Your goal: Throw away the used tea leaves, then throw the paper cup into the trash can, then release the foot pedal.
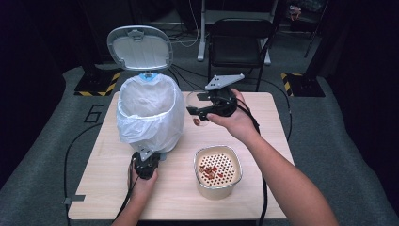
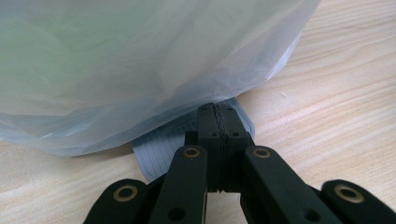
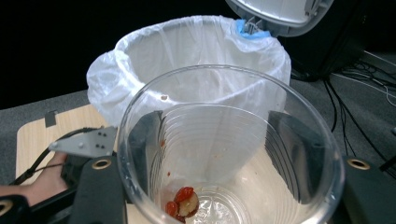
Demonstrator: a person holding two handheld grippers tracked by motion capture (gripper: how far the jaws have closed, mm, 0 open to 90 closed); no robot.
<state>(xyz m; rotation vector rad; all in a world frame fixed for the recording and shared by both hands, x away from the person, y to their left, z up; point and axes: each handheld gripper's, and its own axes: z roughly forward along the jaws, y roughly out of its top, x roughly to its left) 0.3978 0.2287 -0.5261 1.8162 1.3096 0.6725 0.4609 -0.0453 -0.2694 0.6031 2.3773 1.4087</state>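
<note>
A pedal bin (image 1: 149, 113) lined with a white bag stands on the table's left half, its grey lid (image 1: 139, 47) raised. At the bin's foot, my left gripper (image 1: 146, 162) is shut, with nothing between the jaws. In the left gripper view its tips (image 2: 218, 114) rest on the ribbed grey pedal (image 2: 159, 147) under the bag. My right gripper (image 1: 200, 109) is shut on a clear plastic cup (image 1: 196, 104), held above the table just right of the bin. In the right gripper view the cup (image 3: 233, 74) faces the bag's open mouth (image 3: 187, 46). A few red food scraps (image 3: 183, 201) lie in its bottom.
A beige tub (image 1: 218, 170) with a perforated insert and red scraps stands near the front of the wooden table (image 1: 263, 108). A black folding chair (image 1: 237, 37) is behind the table. Cables trail off the left edge.
</note>
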